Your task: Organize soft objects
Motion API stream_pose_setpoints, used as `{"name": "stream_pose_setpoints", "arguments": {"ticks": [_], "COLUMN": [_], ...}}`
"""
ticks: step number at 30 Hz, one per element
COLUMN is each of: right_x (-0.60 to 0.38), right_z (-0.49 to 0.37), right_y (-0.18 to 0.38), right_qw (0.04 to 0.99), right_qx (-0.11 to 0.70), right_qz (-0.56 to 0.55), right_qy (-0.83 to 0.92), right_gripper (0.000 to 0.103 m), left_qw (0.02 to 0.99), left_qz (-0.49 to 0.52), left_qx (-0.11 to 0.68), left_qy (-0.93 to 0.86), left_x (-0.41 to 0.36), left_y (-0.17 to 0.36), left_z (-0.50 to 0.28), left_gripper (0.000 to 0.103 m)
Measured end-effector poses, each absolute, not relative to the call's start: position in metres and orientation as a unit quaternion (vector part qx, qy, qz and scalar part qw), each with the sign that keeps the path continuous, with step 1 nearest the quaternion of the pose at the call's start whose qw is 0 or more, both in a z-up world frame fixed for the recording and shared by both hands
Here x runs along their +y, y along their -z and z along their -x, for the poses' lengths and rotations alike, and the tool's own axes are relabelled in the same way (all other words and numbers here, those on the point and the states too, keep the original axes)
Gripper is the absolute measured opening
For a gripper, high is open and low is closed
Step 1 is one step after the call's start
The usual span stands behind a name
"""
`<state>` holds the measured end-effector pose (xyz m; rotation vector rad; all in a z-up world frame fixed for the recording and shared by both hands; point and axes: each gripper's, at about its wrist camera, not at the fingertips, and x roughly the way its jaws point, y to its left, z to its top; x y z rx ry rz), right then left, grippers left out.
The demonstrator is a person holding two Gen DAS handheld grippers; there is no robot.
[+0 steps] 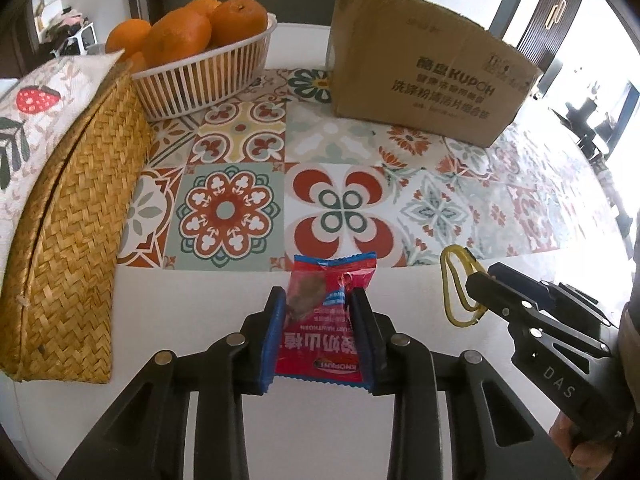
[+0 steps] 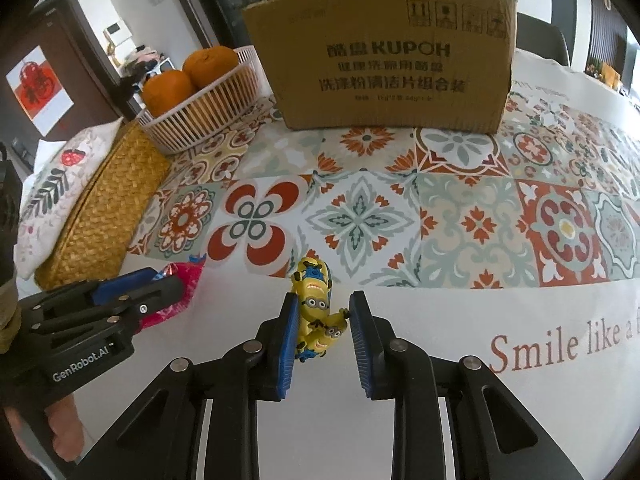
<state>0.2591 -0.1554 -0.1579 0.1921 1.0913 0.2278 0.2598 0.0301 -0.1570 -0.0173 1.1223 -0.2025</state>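
Cardboard box point(image 2: 384, 68) at far table edge, likely drop target. Left gripper point(image 1: 318, 328) clamped on red snack packet point(image 1: 326, 320) near front edge: light, crinkly, slippery film; hold mid-body. Right gripper point(image 2: 324, 332) half-open around yellow minion toy point(image 2: 318, 312); contact unclear. Squashy; pinch torso.

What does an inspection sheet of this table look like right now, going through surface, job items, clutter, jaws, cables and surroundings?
Surface: white tablecloth with patterned tile print.
Job's things: red snack packet; yellow cartoon figure toy; brown cardboard box; woven straw pouch with strawberry-print cushion in it.
Clutter: white slatted basket of oranges.
Grippers: left gripper jaws closed on packet; right gripper jaws open around toy.
Cables: nothing seen.
Surroundings: dark doors, bright windows.
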Motion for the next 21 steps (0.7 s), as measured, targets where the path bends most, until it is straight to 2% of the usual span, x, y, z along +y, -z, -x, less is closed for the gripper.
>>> {"name": "stream_pose_setpoints", "arguments": {"ticks": [21], "right_x": [-0.177], "right_z": [-0.245], "right_y": [0.088], "right_qw": [0.892], "right_qx": [0.432], "right_qz": [-0.096], "right_qy": [-0.091], "right_gripper": [0.027], "left_qw": [0.88], "left_qz": [0.005], "left_qx": [0.457], "left_qy": [0.127], "left_x": [0.012], "left_y": [0.093], "left_z": [-0.252], "left_gripper": [0.032]}}
